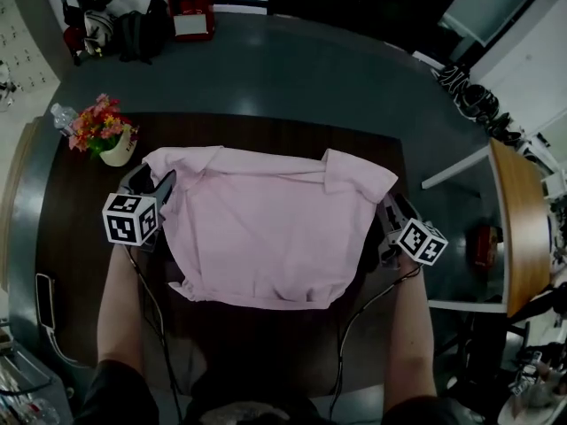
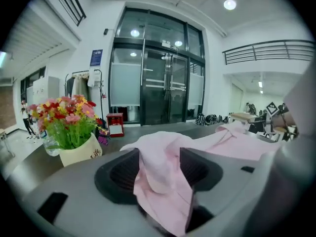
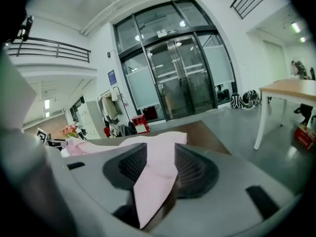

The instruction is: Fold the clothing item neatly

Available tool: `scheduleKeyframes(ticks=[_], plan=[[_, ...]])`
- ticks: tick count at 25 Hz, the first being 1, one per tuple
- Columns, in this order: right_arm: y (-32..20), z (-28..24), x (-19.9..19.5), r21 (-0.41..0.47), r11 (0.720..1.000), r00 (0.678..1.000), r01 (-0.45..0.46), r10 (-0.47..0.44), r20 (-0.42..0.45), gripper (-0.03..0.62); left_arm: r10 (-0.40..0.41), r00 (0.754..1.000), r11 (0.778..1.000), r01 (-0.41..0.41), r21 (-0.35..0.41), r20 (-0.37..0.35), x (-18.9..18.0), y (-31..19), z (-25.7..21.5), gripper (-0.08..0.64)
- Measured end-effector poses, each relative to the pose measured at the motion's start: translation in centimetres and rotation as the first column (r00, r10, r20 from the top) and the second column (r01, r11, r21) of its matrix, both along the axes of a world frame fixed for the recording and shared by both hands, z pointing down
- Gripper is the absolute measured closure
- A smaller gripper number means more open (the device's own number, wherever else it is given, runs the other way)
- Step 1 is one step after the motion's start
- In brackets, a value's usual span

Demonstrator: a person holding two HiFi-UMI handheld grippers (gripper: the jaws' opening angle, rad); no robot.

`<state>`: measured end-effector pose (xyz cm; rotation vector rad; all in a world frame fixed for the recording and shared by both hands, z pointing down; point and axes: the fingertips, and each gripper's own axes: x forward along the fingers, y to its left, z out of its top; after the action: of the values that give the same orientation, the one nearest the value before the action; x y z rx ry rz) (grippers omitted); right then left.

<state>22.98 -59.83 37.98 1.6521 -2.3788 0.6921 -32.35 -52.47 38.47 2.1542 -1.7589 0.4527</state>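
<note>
One pink shirt (image 1: 266, 228), two grippers, one table (image 1: 84, 237). On the table's far left corner stand one pot of flowers (image 1: 113, 151) and one clear bottle (image 1: 61, 116) just behind it. One red box (image 1: 190, 11) sits on the floor well beyond.

The table is dark wood and stands on a grey floor (image 1: 310, 69). The room is a bright hall with tall glass doors (image 2: 158, 88), a railed gallery above, and a second, pale-topped table (image 1: 518, 228) off to the person's right.

The shirt lies folded in the middle of the dark table, between the two grippers. Its long axis runs left to right across the person. The far edge is the wider one, with a turned-over corner at each end. The near edge is narrower and points back at the person.

The left gripper (image 1: 159, 184) sits at the shirt's far left corner. Its jaws stand apart, with a fold of pink cloth lying loose between them and dark pad showing on either side. The right gripper (image 1: 390, 206) is at the far right corner, and its jaws are likewise spread. A strip of the cloth hangs down between them, not pinched.
</note>
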Motion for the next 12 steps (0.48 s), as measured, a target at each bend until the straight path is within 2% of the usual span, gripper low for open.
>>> scheduleKeyframes(ticks=[6, 8, 12], plan=[[7.9, -4.0, -4.8, 0.130, 0.985, 0.994, 0.110, -0.110, -0.012, 0.449, -0.013, 1.000, 0.999, 0.013, 0.029, -0.022, 3.2, 6.9, -2.3, 0.308], [11.3, -5.6, -6.8, 0.175, 0.973, 0.988, 0.152, -0.155, 0.003, 0.451, 0.000, 0.999, 0.998, 0.003, 0.060, -0.038, 5.4, 9.9, -3.7, 0.308], [18.5, -8.0, -8.9, 0.257, 0.952, 0.980, 0.167, -0.190, 0.066, 0.494, 0.029, 0.998, 0.992, -0.022, 0.127, -0.051, 10.8, 16.2, -5.9, 0.310]])
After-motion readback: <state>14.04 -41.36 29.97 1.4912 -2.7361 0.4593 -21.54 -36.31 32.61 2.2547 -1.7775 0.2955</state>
